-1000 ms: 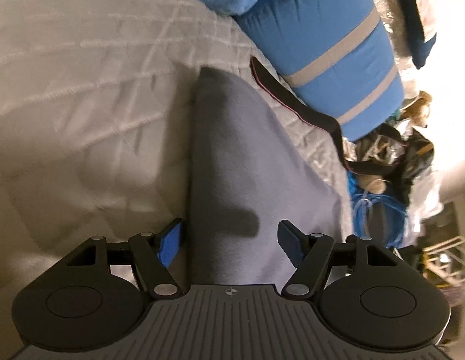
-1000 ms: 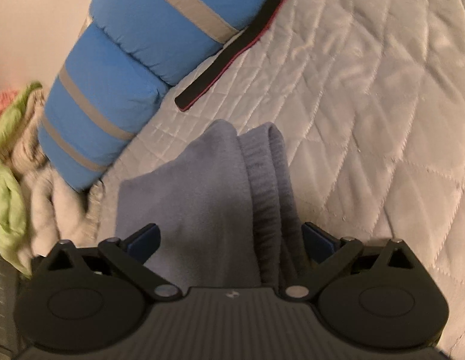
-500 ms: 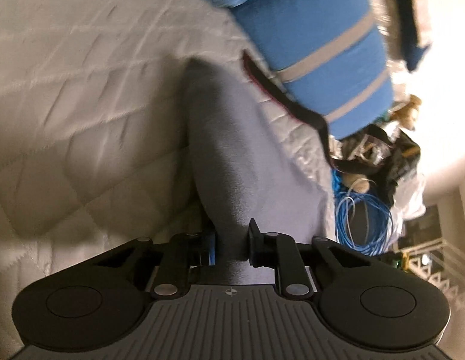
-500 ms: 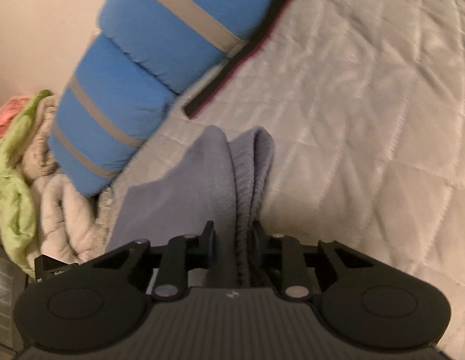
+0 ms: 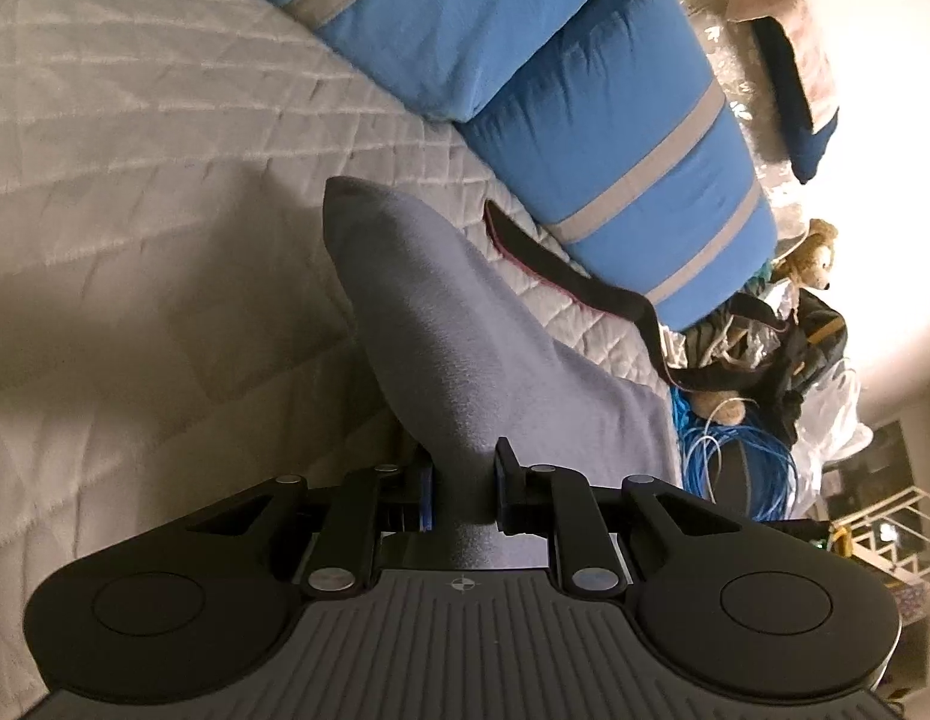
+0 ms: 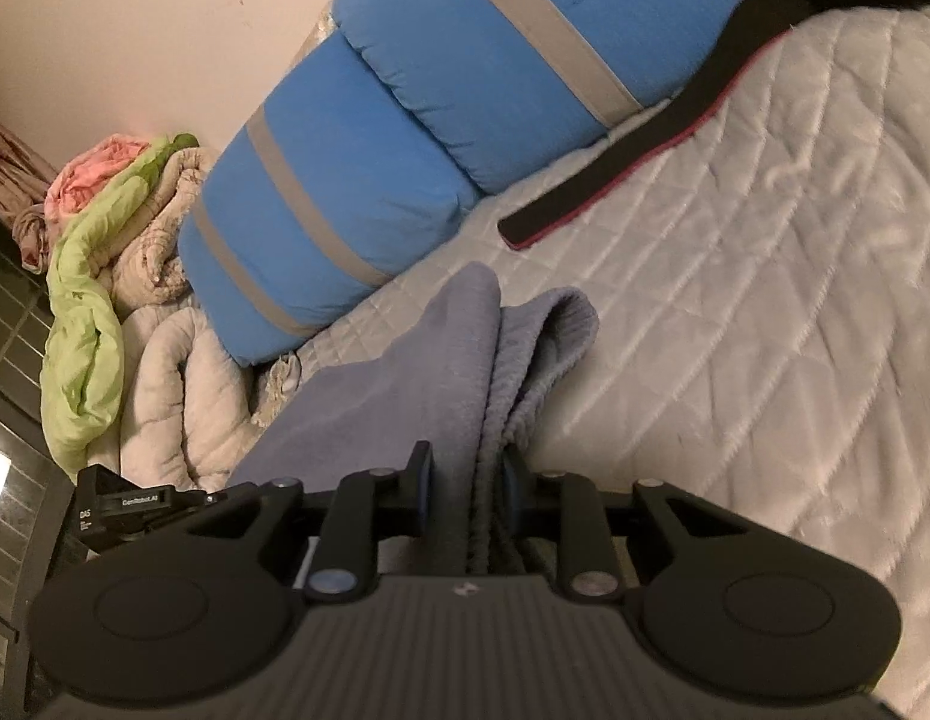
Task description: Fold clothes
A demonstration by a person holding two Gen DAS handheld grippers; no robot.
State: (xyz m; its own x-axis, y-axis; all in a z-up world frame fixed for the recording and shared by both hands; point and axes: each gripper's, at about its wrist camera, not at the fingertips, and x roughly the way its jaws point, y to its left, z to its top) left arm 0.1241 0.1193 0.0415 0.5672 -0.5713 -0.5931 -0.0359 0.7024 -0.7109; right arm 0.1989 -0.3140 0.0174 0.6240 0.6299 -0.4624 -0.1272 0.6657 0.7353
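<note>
A grey-blue fleece garment (image 5: 465, 336) lies on the quilted bed and is pulled up into a ridge. My left gripper (image 5: 462, 495) is shut on one edge of it, lifted off the quilt. In the right wrist view the same garment (image 6: 441, 372) shows its smooth side and a ribbed hem. My right gripper (image 6: 465, 495) is shut on the bunched hem layers. The cloth between the jaws hides the pads.
A grey quilted bedspread (image 5: 165, 180) covers the bed. Blue pillows with grey stripes (image 6: 369, 138) lie along its edge. A black strap with red trim (image 6: 633, 162) lies on the quilt. Blue cable (image 5: 735, 456), a teddy bear and clutter sit beyond the bed; blankets (image 6: 135, 276) are piled on the other side.
Both grippers went from open around the garment to shut on it. Both then lifted the gripped edges, drawing the cloth up into a ridge.
</note>
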